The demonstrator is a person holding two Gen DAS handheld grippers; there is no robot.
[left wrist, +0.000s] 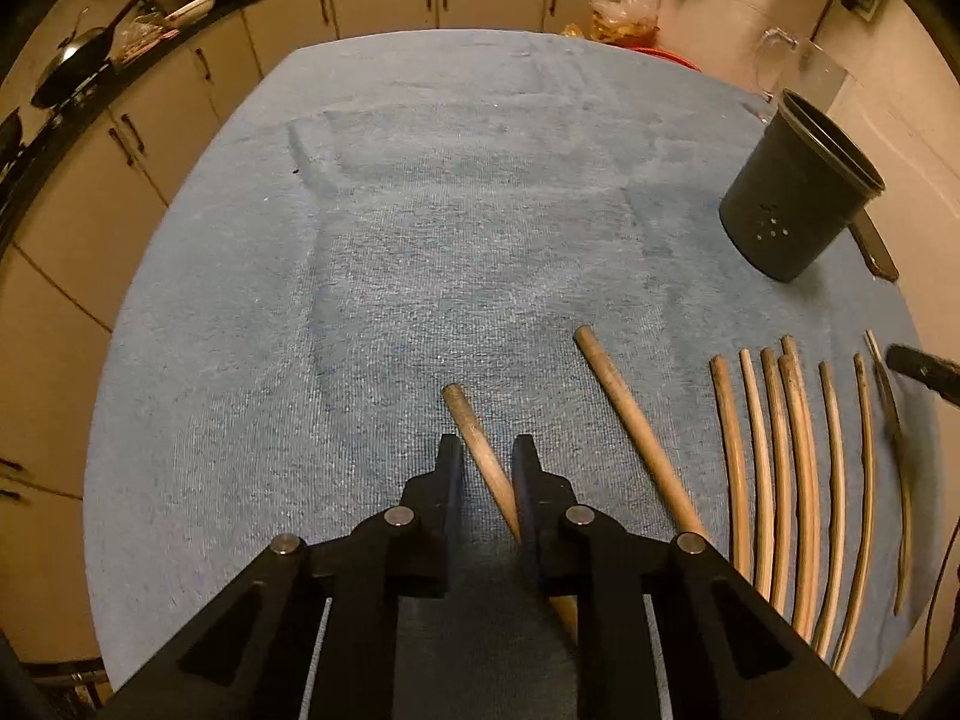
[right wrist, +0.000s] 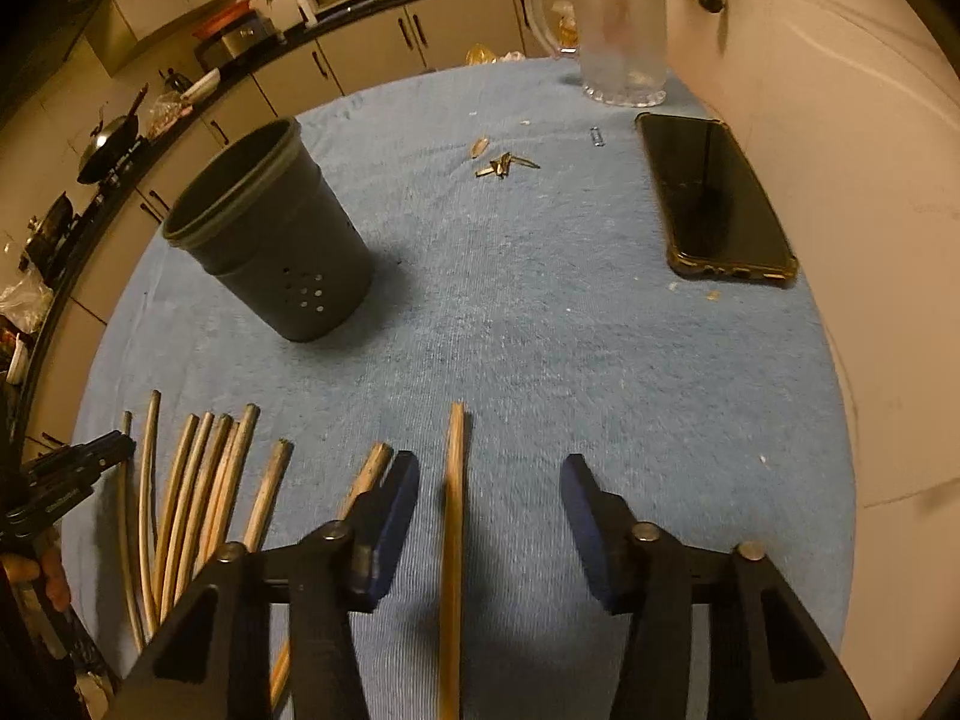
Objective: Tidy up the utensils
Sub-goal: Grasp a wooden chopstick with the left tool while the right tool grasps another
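A: Which containers are on the blue towel point(right wrist: 540, 324)?

B: Two. A dark holder point(right wrist: 270, 234) with small holes near its base stands upright at the left of the right wrist view; its inside is dark, and nothing pokes above its rim. At the far edge stands a clear glass mug point(right wrist: 618, 24); I cannot tell what, if anything, it holds.

A: And the utensils?

B: All lie flat on the towel, outside the holder. In the left wrist view I count two thick wooden handles and, to their right, a row of thin chopsticks point(left wrist: 792, 480), about eight, some touching; the tight middle ones are hard to separate.

A: What is the left gripper point(left wrist: 487, 456) doing?

B: Its jaws stand narrow around the nearer wooden handle point(left wrist: 480, 450), which runs slantwise between them and meets the right pad lower down. The left pad stands slightly clear, so it is not clamped. The second handle point(left wrist: 636, 426) lies just beside, apart from it.

A: The right gripper point(right wrist: 489, 480)?

B: Spread wide, with a single chopstick point(right wrist: 453, 516) lying lengthwise between the fingers, nearer the left one, touching neither. The picture is blurred there.

A: Anything else?

B: One phone point(right wrist: 714, 198) lies face up on the right, well apart from the sticks, and a few small scraps point(right wrist: 501, 163) sit beyond the holder.
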